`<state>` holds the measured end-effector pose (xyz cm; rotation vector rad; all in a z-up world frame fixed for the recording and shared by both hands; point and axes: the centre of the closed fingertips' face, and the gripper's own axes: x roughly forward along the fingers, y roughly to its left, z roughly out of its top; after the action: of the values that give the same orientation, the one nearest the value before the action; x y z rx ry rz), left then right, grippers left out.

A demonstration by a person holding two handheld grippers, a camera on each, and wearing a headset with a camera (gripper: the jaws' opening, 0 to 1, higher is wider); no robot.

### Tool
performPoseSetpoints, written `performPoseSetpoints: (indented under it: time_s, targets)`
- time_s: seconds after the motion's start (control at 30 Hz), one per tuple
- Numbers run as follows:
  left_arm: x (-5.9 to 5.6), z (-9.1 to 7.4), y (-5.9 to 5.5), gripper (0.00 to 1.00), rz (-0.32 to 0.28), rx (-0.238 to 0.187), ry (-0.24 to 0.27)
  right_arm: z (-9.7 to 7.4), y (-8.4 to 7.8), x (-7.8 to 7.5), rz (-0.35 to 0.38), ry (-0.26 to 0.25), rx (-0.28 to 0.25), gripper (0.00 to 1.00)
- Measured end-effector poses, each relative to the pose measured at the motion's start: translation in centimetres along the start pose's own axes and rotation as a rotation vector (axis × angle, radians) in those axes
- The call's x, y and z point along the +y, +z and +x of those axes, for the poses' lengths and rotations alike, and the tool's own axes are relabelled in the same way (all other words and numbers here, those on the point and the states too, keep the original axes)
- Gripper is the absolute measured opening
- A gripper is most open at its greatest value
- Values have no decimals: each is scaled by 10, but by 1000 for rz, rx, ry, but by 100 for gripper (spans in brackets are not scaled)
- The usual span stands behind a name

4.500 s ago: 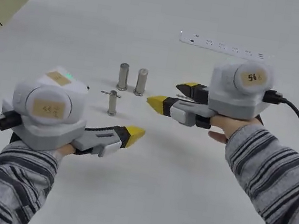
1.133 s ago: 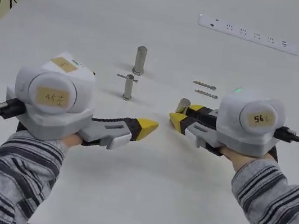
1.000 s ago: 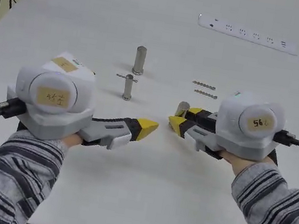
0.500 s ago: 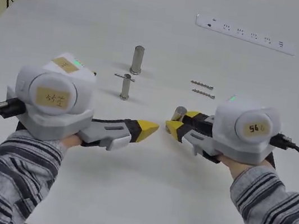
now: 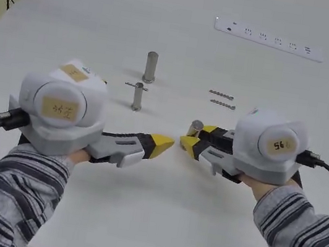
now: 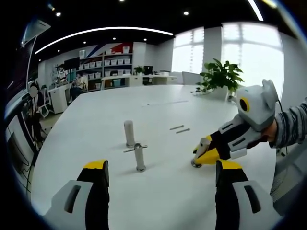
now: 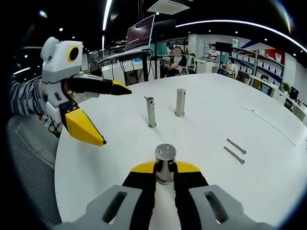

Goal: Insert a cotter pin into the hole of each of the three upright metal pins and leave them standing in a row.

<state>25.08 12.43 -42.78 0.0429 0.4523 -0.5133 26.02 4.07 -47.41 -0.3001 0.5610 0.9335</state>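
Metal pin [image 7: 165, 162] in right gripper [image 7: 164, 173]; label [image 5: 279, 145] "56".

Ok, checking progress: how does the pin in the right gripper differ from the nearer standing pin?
The gripped metal pin is clamped in the right gripper, its top bare. The nearer standing pin stands free, a cotter pin through its top. Both are upright silver cylinders.

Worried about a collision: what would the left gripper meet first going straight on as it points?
Likely the right gripper, shut on a metal pin, just ahead of the left gripper and slightly rightward; depth is unclear.
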Motion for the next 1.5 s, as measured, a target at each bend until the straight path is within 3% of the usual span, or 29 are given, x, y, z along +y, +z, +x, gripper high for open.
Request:
performPoseSetpoints:
  time_s: [0.17, 0.23, 0.3, 0.67, 1.2, 1.5]
  targets:
    - [-1, 0, -1, 91, 1, 5, -3, 0, 0, 0, 31, -7, -4, 10]
    - [-1, 0, -1, 91, 1, 3, -3, -1, 3, 3, 67, 1, -29, 15]
    - [-1, 0, -1, 91, 1, 3, -3, -3, 5, 4, 52, -3, -37, 21]
    - [-3, 0, 0, 93, 5, 4, -4, -20, -1, 6, 10, 64, 44, 29]
    - [-7, 2, 2, 93, 8, -2, -18, -46, -2, -34, -70, 98, 167, 29]
    - [-11, 3, 1, 92, 19, 3, -29, -41, 2, -63, -163, 136, 258, 27]
